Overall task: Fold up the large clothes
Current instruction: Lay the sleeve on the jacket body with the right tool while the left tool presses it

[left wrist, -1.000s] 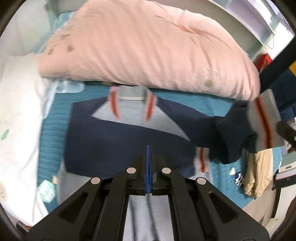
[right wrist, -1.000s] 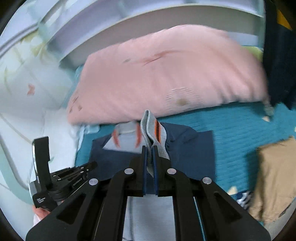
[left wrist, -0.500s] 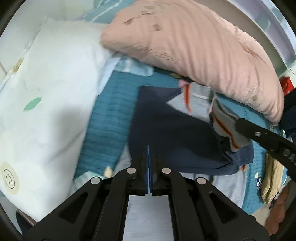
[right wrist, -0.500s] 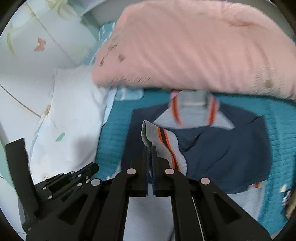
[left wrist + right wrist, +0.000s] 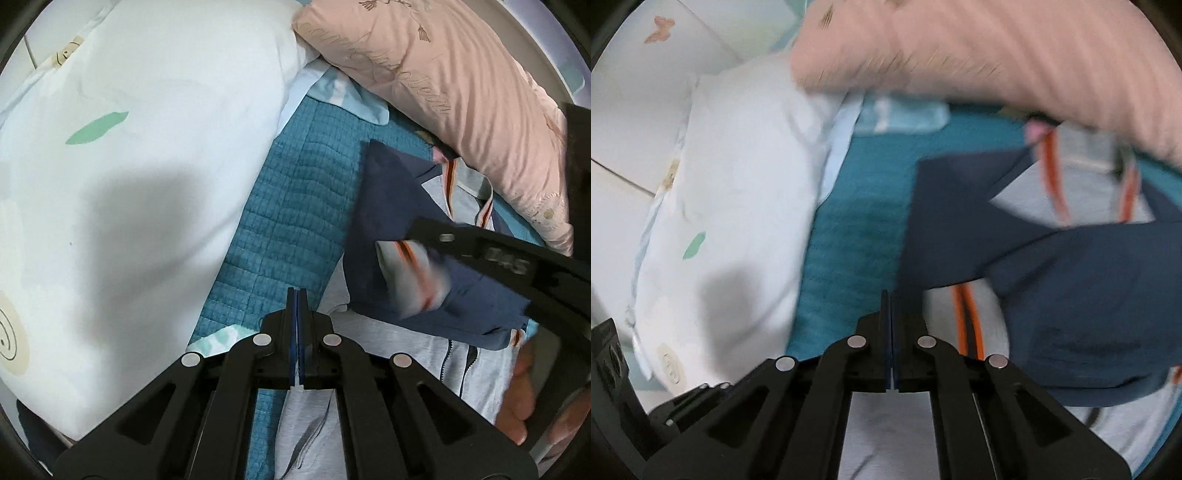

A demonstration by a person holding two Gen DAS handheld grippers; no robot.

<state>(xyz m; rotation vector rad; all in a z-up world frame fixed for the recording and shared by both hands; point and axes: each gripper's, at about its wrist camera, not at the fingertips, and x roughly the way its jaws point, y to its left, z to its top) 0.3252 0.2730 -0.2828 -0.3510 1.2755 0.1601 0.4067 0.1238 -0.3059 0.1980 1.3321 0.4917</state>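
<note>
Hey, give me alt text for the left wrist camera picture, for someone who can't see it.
A shut left gripper points over a teal quilt toward a navy and grey jacket, with its striped cuff folded across it beside the right gripper. A white pillow and a pink pillow lie behind.

A big pink pillow (image 5: 436, 96) lies across the head of the bed, embroidered with script and small tassel motifs. Just beside it sits a white pillow (image 5: 147, 184) printed with a green leaf and a round beige face. Both rest on a quilted teal bedspread (image 5: 295, 206). A pale blue cloth (image 5: 351, 96) pokes out between the pillows.
</note>
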